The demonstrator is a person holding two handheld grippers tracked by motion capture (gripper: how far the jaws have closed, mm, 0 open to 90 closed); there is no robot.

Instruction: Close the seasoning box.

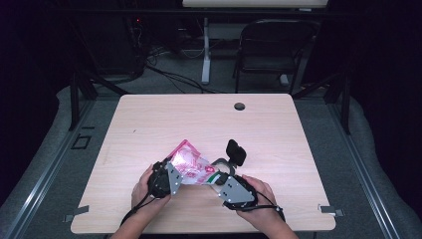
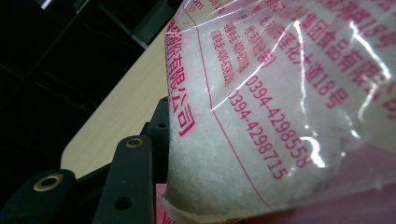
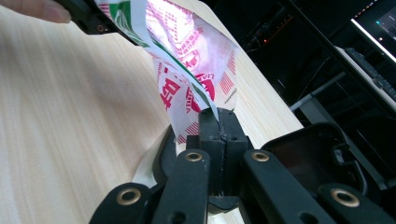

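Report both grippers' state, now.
Left gripper: holding the bag.
Right gripper: fingers shut on the bag's edge.

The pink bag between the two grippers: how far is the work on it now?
Done: the right gripper is shut on the edge of the pink bag, and the left gripper holds its other side above the table. In hand: both keep it lifted. Left: the bag looks still sealed, so opening it probably remains.

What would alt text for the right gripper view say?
The right tongs are shut on the green-striped edge of a clear bag with red print, held up over a light wooden table. A black scale-like device sits beside them.
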